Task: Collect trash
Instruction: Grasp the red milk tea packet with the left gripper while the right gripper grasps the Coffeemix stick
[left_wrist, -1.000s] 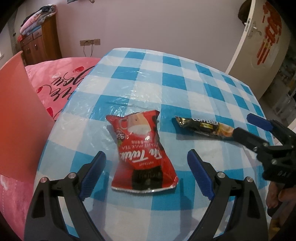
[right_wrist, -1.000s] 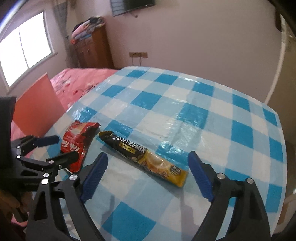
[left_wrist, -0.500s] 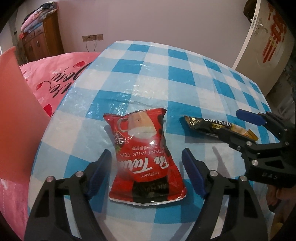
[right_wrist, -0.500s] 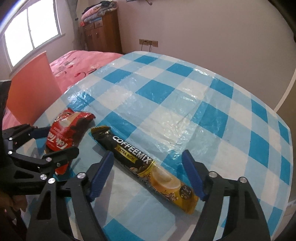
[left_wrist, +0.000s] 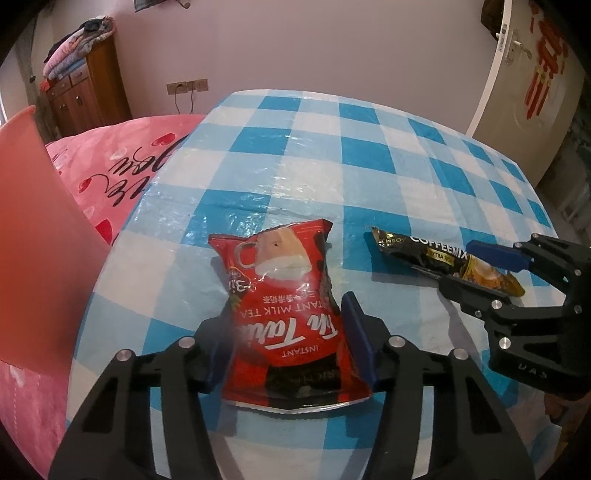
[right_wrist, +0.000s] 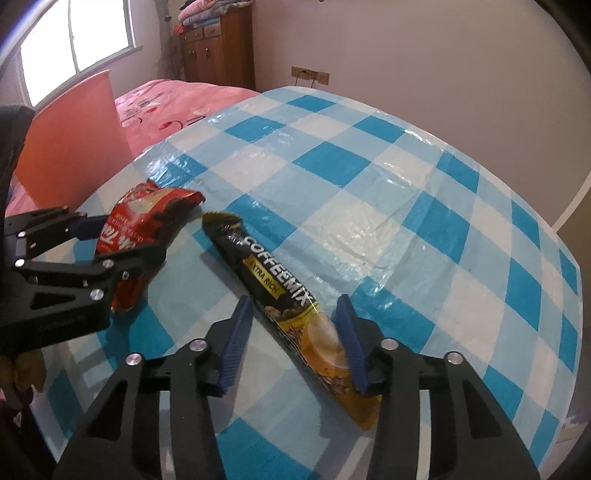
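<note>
Over the preceding second I brought both grippers down and forward and narrowed their jaws, which had stood wide and short of the wrappers. My left gripper (left_wrist: 286, 341) now straddled the lower half of the crinkled red foil milk-tea packet (left_wrist: 284, 310). Its blue pads (left_wrist: 356, 341) lay against or just beside the packet's two long edges. The left pad was blurred, so I could not confirm contact on that side. I judged the jaws partly closed and not yet clamped.

My right gripper (right_wrist: 293, 341) straddled the yellow end of the long black-and-yellow coffee-mix sachet (right_wrist: 284, 291). The right pad touched or nearly touched the sachet's edge. A clear gap remained between the left pad and the sachet, so this gripper was open around it and held nothing.

Both wrappers lay flat on the glossy blue-and-white checked plastic tablecloth (right_wrist: 406, 206), near each other but not touching, toward its near-left part. Neither had been lifted.

Beyond the table edge stood a salmon-pink plastic panel (left_wrist: 33, 236), possibly the wall of a bin, though its opening was not visible. Behind it lay a pink printed bedspread (left_wrist: 122, 162).

The change meant that the approach was complete and the grasp was the step in hand. Thin foil lying flat may slide or buckle under the pads, so the closing called for even pressure at both edges.
</note>
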